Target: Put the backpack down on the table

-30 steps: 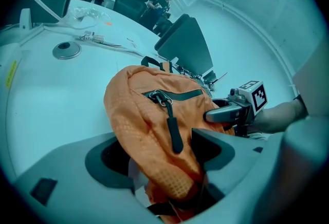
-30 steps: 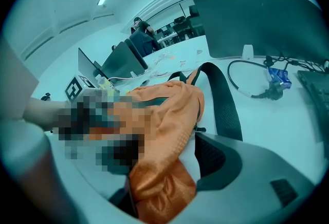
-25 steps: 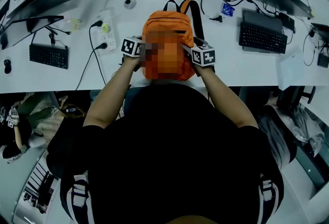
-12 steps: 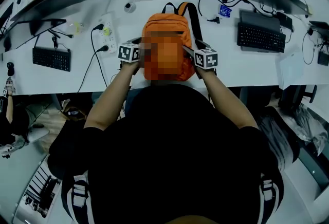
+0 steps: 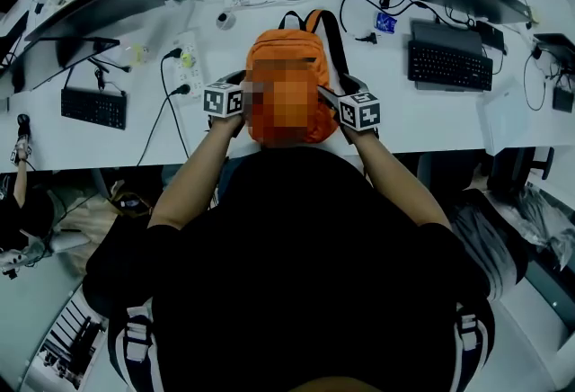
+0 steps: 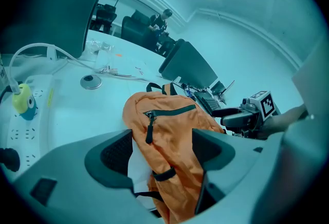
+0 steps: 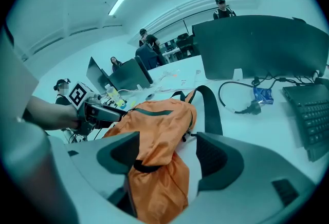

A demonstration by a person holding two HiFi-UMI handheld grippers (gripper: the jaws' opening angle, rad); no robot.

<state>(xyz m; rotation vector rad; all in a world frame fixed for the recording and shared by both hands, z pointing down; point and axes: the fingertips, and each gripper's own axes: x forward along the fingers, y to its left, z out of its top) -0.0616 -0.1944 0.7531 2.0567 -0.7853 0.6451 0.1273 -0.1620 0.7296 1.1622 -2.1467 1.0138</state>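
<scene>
Spread jaws on left gripper (image 6: 160,151) and right gripper (image 7: 167,155), orange backpack (image 5: 287,53) slack between, unpinched. Pulled back slightly toward table (image 5: 431,120) edge since a second ago; backpack lying flat there, barely shifted. Looks set down; only withdrawal left.

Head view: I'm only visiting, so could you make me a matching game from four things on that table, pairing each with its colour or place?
Things:
1. backpack
2. power strip
3. right keyboard
4. packet

Colour or place:
A. blue, small
B. white, left of the backpack
C. orange, in the middle
D. black, far to the right of the backpack

Pairs: 1-C, 2-B, 3-D, 4-A
</scene>
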